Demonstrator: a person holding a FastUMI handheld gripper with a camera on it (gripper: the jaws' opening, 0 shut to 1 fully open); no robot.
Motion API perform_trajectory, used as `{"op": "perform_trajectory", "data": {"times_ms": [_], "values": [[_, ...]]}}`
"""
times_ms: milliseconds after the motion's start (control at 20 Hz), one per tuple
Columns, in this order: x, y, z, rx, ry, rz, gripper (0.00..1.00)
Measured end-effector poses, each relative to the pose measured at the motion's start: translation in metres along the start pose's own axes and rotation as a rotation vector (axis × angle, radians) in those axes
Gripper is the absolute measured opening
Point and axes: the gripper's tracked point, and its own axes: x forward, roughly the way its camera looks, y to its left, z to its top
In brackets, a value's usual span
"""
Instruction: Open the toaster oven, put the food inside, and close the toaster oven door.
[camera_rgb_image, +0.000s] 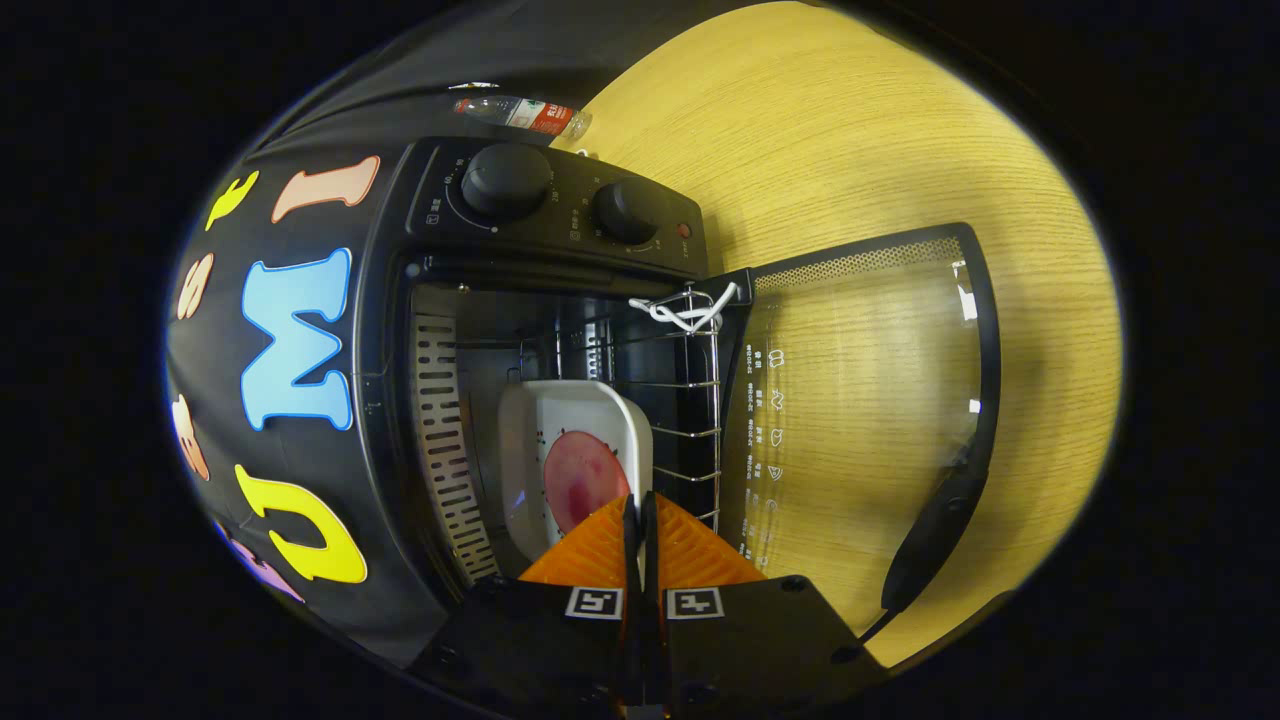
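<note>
Inside the open toaster oven (560, 330), a white rectangular dish (575, 420) sits on the wire rack (690, 400), with a round slice of pink meat (583, 478) lying in it. Both fingers of the gripper (640, 520) are pressed together on the near rim of that dish. To the right, the glass door (860, 400) with its dark handle (935, 540) lies swung open over the wooden table (850, 130). Beyond the oven's two knobs (505, 180) lies a clear plastic bottle (525, 113).
</note>
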Motion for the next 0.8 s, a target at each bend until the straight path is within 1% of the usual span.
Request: {"op": "perform_trajectory", "data": {"times_ms": [100, 150, 200, 250, 400, 450, 650, 800], "values": [[-0.002, 0.001, -0.004, 0.003, 0.025, 0.012, 0.09], [-0.004, 0.001, -0.008, 0.0, 0.035, 0.011, 0.1], [-0.005, 0.006, -0.007, 0.002, 0.038, 0.036, 0.1], [-0.007, 0.011, -0.006, 0.002, 0.037, 0.058, 0.16], [-0.019, 0.018, -0.009, -0.015, 0.05, 0.09, 0.75], [-0.02, 0.016, -0.012, -0.044, 0.059, 0.091, 0.87], [-0.05, 0.01, -0.019, -0.215, 0.098, 0.094, 0.98], [-0.073, 0.001, -0.029, -0.438, 0.144, 0.096, 0.97]]}}
